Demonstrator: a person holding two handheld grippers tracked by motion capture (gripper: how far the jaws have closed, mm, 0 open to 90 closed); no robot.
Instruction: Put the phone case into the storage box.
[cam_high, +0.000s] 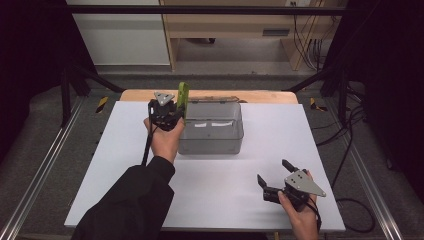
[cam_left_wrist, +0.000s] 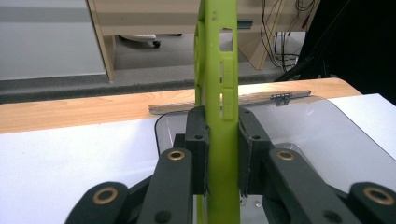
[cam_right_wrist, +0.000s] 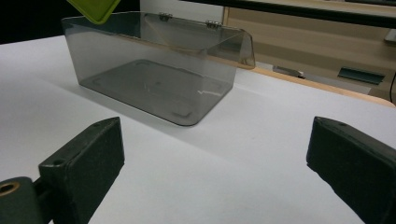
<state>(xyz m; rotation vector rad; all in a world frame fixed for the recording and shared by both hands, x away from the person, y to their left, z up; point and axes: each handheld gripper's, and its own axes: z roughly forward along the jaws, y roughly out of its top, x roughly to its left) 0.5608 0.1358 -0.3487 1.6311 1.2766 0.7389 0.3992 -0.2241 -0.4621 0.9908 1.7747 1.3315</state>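
Both pads of my left hand-held gripper (cam_left_wrist: 222, 154) clamp the green lid (cam_left_wrist: 219, 93), standing edge-on, long axis straight up.

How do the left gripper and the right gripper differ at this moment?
The left gripper is shut on the green lid, held on edge; the right gripper has its jaws wide apart with nothing between them. The left one is raised at the left rim of the clear box; the right one sits low over the white sheet, apart from the box. Both are black, hand-held, with a grey plate on top.
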